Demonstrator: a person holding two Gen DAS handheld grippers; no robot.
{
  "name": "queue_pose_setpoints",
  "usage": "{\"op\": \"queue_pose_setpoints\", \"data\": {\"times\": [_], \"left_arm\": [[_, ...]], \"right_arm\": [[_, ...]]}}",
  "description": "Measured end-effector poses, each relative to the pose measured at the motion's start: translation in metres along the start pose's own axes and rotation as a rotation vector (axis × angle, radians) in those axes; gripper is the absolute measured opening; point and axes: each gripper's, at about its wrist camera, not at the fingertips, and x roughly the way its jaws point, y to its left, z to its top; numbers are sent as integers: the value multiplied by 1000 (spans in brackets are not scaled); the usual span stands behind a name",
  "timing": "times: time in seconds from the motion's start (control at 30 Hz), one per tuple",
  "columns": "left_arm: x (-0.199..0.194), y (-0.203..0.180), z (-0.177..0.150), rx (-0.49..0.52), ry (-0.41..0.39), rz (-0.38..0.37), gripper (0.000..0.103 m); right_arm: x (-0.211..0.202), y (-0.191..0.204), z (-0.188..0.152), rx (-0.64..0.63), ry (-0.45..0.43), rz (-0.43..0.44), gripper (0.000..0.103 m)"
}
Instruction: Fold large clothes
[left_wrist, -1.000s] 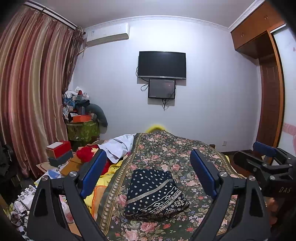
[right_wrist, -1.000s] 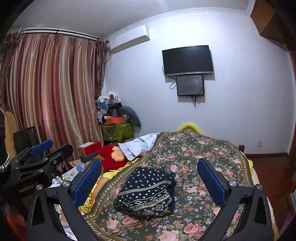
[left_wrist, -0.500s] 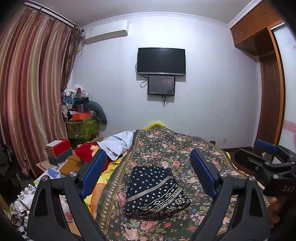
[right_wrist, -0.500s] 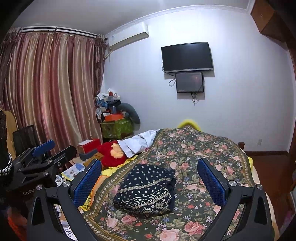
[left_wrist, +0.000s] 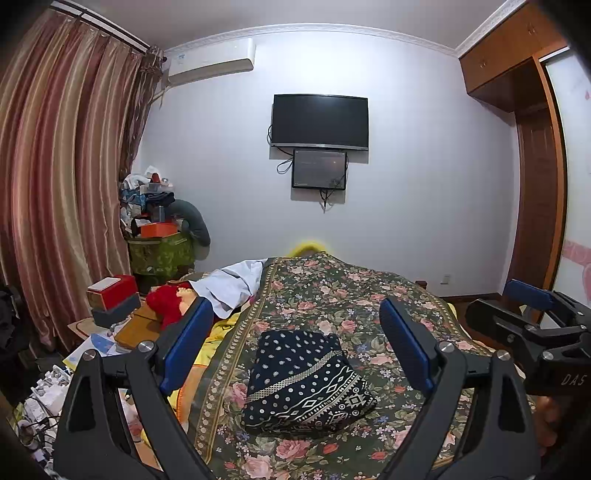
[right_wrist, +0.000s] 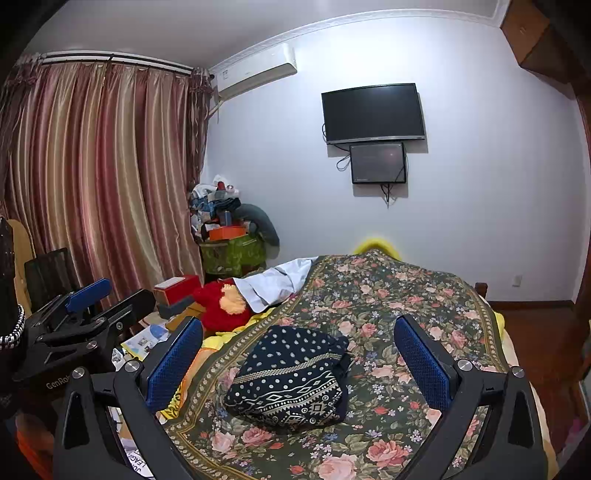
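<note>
Currently: folded navy patterned garment (left_wrist: 306, 380) lying on the floral bedspread (left_wrist: 369, 306), both tongs released, empty, held above.
Risk: left tongs (left_wrist: 295, 347) or right tongs (right_wrist: 299, 362) snagging one layer, undoing the bundle.

left wrist: faces bed (left_wrist: 332, 295) | right wrist: same, from right

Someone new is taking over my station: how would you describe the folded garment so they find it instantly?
Start at the bed under the floral bedspread facing the wall TV. On its near half lies the folded garment, a compact bundle. It is navy with white dots and a geometric border band, unlike the pale cloth and red plush toy at the bed's left edge.
</note>
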Motion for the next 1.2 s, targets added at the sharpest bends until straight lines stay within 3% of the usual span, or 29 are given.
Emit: {"op": "queue_pose_setpoints", "data": {"times": [1.2], "left_arm": [[2, -5, -3, -19, 21, -42, 94]], "right_arm": [[-3, 2, 2, 1, -11, -6, 103]]}}
